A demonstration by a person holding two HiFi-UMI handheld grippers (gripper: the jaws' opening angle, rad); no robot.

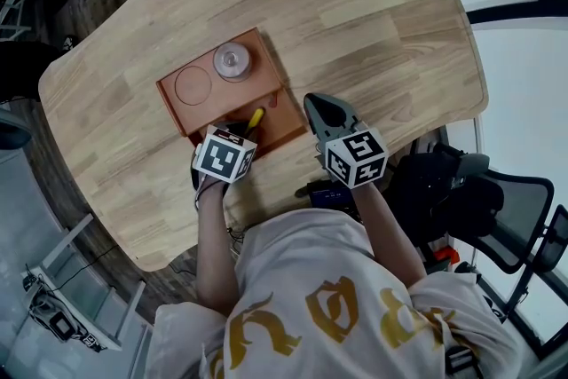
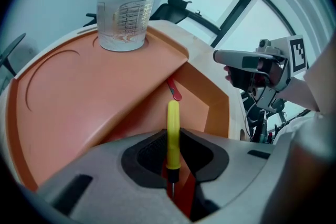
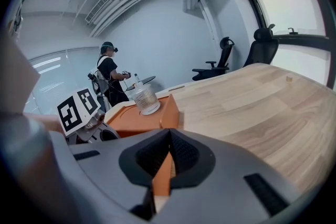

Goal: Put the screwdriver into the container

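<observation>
On the table [image 1: 373, 22], the left gripper [image 2: 170, 150] clamped the screwdriver [image 2: 172, 126], handle forward along its jaws, over the container [image 1: 259, 91]; the right gripper [image 3: 168, 156] pinched the container's wall.

Wide bare room on the light wooden table [image 1: 373, 4] beyond and right of the orange plastic tray [image 1: 177, 102]. Raised shelf blocked at its far corner by a clear plastic bottle [image 1: 232, 60], free over the round recess [image 1: 193, 84] beside it. Sunken compartment [image 2: 202, 94] open from above, narrowed by a small red object [image 2: 175, 90] inside and by the right gripper [image 1: 312, 105] clamped on the tray's edge.
</observation>
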